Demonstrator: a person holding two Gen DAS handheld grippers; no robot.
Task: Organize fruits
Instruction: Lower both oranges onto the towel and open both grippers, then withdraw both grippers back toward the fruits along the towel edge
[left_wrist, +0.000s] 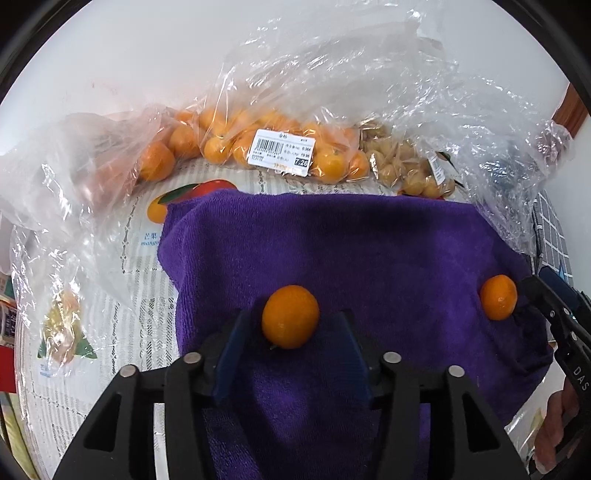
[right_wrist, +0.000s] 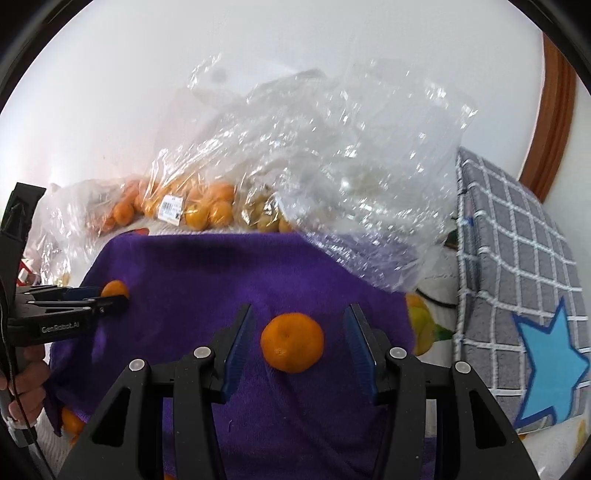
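Two small oranges lie on a purple towel. In the left wrist view one orange sits between the blue pads of my left gripper, which is open; the left pad is close to the fruit and the right pad stands well clear. The second orange lies at the towel's right edge, by my right gripper. In the right wrist view that orange rests between the pads of my right gripper, open with a gap on each side. My left gripper and its orange show at the left.
Behind the towel lie a clear bag of oranges with a price label and a bag of husked yellow berries, with loose plastic billowing above. A grey checked cushion with a blue star stands at the right. Another orange peeks from under the towel's near-left edge.
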